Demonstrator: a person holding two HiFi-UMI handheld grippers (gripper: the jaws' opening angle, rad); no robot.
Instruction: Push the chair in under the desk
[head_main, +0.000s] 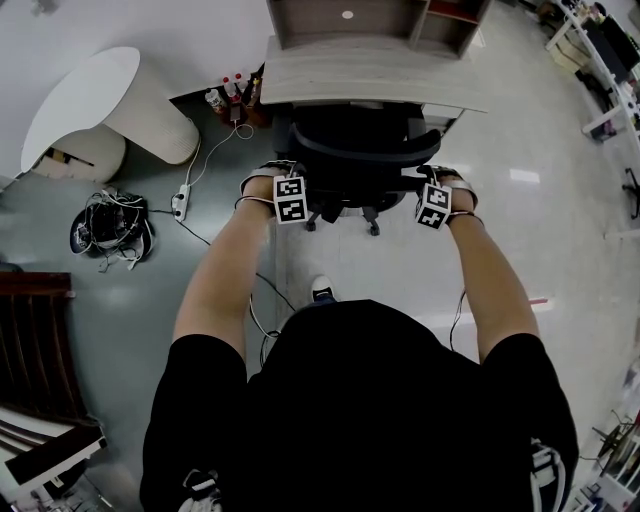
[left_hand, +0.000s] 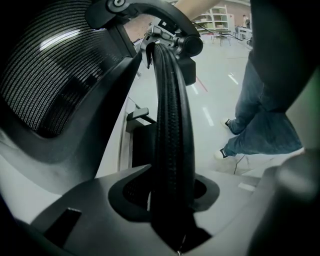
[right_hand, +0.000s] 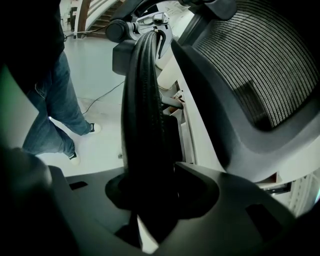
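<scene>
A black office chair (head_main: 355, 150) with a mesh back (left_hand: 55, 75) stands with its seat partly under the light wooden desk (head_main: 370, 75). My left gripper (head_main: 285, 190) is at the chair's left side and my right gripper (head_main: 437, 195) at its right. In the left gripper view the left gripper (left_hand: 172, 200) is shut on a black ribbed side bar (left_hand: 172, 125) of the chair. In the right gripper view the right gripper (right_hand: 150, 200) is closed the same way around the opposite ribbed bar (right_hand: 142, 115). Both point steeply down.
A power strip with cables (head_main: 182, 200) and bottles (head_main: 225, 95) lie on the floor left of the desk. A white round table (head_main: 85, 95), a cable bundle (head_main: 110, 225) and dark wooden steps (head_main: 35, 340) are further left. Grey floor stretches to the right.
</scene>
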